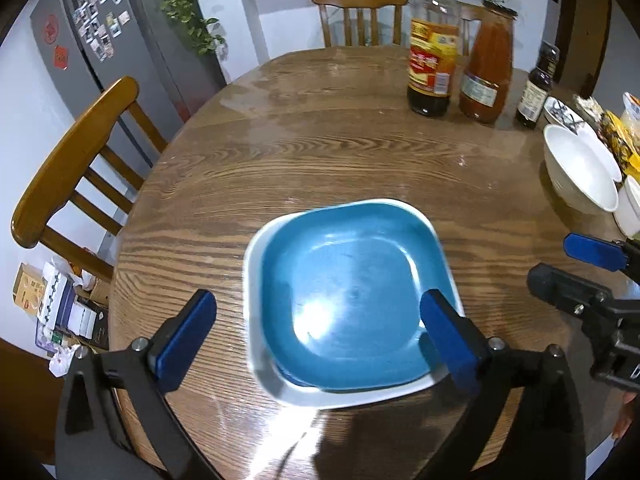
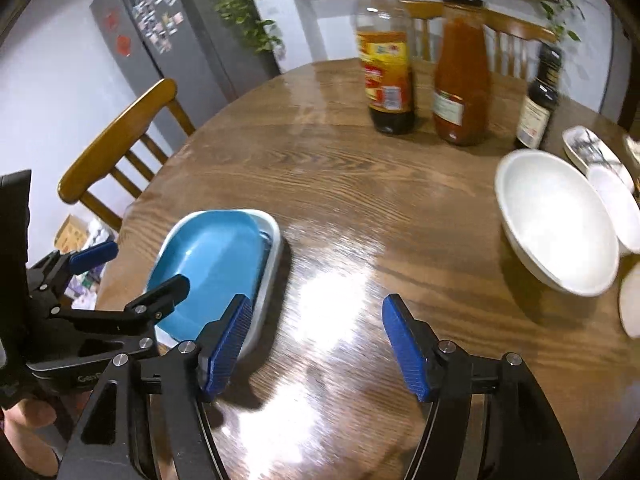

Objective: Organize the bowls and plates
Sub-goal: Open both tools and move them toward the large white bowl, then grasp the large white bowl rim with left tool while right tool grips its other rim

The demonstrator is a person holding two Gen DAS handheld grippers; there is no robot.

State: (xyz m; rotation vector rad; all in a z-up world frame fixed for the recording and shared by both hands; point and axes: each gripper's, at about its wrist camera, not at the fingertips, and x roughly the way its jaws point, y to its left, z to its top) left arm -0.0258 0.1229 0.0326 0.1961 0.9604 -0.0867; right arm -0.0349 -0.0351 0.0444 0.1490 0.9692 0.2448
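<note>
A blue square plate (image 1: pixel 352 292) (image 2: pixel 208 256) lies nested in a slightly larger white square plate (image 1: pixel 256 340) (image 2: pixel 272 256) near the front of the round wooden table (image 1: pixel 320 152). My left gripper (image 1: pixel 318 300) (image 2: pixel 144 266) hovers over the stack with its jaws wide, open; its right finger (image 1: pixel 448 340) stands above the plates' near right corner. My right gripper (image 2: pixel 317 304) (image 1: pixel 560 262) is open over bare table just right of the stack, its left finger (image 2: pixel 228 344) beside the white rim. A large white bowl (image 1: pixel 580 172) (image 2: pixel 556 220) sits at the right.
Smaller white dishes (image 2: pixel 616 208) and a patterned dish (image 2: pixel 588 148) lie behind the bowl. A soy sauce bottle (image 1: pixel 432 60), an orange jar (image 1: pixel 486 68) and a small dark bottle (image 1: pixel 536 88) stand at the back right. Wooden chairs (image 1: pixel 72 168) ring the table.
</note>
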